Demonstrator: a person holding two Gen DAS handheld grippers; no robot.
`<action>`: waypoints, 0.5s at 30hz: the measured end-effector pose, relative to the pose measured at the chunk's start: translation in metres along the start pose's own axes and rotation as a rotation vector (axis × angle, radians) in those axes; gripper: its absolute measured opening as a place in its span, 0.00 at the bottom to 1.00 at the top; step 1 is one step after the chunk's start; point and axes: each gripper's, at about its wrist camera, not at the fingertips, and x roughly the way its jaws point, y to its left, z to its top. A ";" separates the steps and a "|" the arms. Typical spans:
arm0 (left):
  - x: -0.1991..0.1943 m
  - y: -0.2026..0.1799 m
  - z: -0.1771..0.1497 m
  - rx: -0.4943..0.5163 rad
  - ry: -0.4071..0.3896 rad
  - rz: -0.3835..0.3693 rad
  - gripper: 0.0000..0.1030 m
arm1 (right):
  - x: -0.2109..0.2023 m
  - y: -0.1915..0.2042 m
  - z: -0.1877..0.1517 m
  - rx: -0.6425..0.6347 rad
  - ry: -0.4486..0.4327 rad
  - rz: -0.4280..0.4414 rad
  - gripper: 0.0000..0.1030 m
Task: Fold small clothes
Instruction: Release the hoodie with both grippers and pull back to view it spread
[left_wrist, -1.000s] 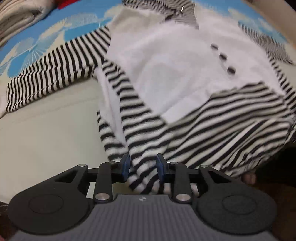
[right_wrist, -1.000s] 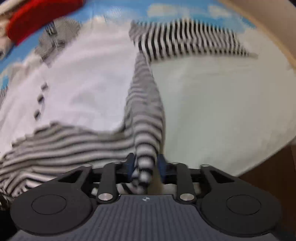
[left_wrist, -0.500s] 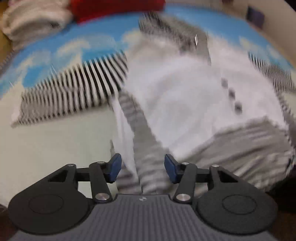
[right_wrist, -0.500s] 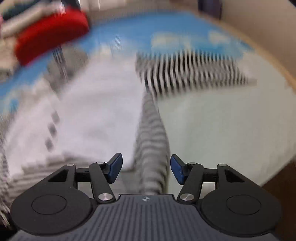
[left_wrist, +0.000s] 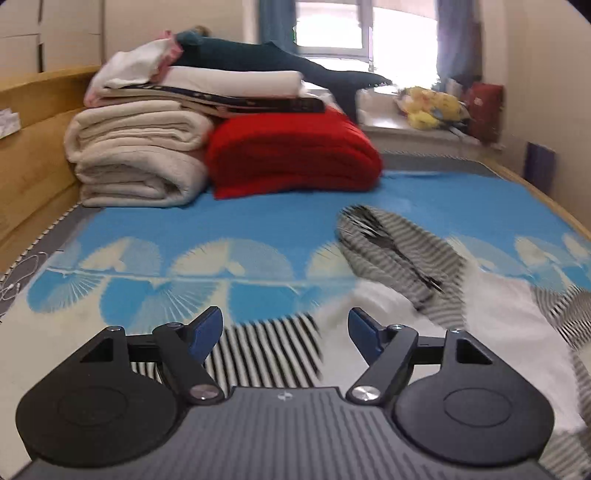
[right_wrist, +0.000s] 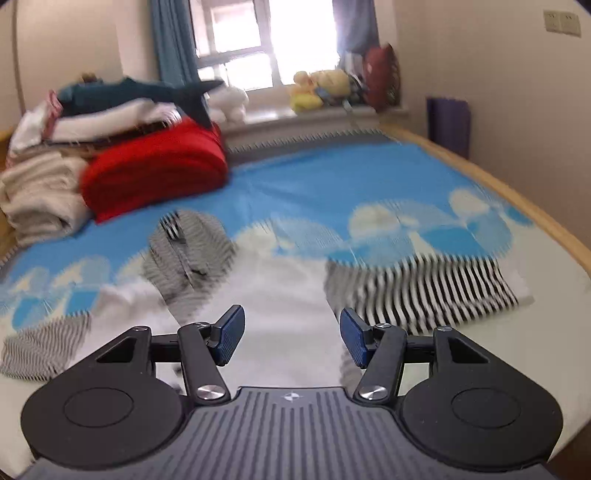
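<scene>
Left gripper: the left gripper (left_wrist: 286, 330) is nearest in its own view, jaws spread wide with nothing between them; it hangs over a striped sleeve (left_wrist: 258, 350) that lies flat just beyond the blue pads.
Right gripper: the right gripper (right_wrist: 291, 338) is likewise spread wide and empty, poised above the white body of the garment (right_wrist: 288, 295).
Task's thing: the small striped-and-white top lies spread on the bed sheet (right_wrist: 332, 192), white chest in the middle, one striped sleeve (right_wrist: 417, 291) stretched out to the right in the right wrist view, the striped hood (right_wrist: 188, 254) beyond the chest towards the head of the bed.
Blur: the garment is smeared in both views, so I cannot tell how its lower part lies.
Step in hand: judged from the empty jaws and both sleeves lying out to the sides, the sleeve folds are not yet made; this looks like the gap between one grasp and another.
Next move: it calls for each gripper to come down on a sleeve end, pinch one layer only, and carry it in across the chest.
Further off: a red blanket (left_wrist: 291, 155) and cream folded blankets (left_wrist: 136, 155) sit stacked well apart from the garment, with a window (right_wrist: 266, 44) behind.
</scene>
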 end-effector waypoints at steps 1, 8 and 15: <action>0.014 0.008 0.004 -0.021 0.016 0.004 0.77 | 0.002 0.006 0.010 -0.011 -0.008 0.003 0.58; 0.097 0.074 -0.028 -0.245 0.257 0.075 0.53 | 0.060 0.042 0.040 -0.081 -0.010 0.010 0.65; 0.127 0.128 -0.048 -0.287 0.354 0.213 0.41 | 0.129 0.062 -0.009 -0.047 0.156 0.048 0.61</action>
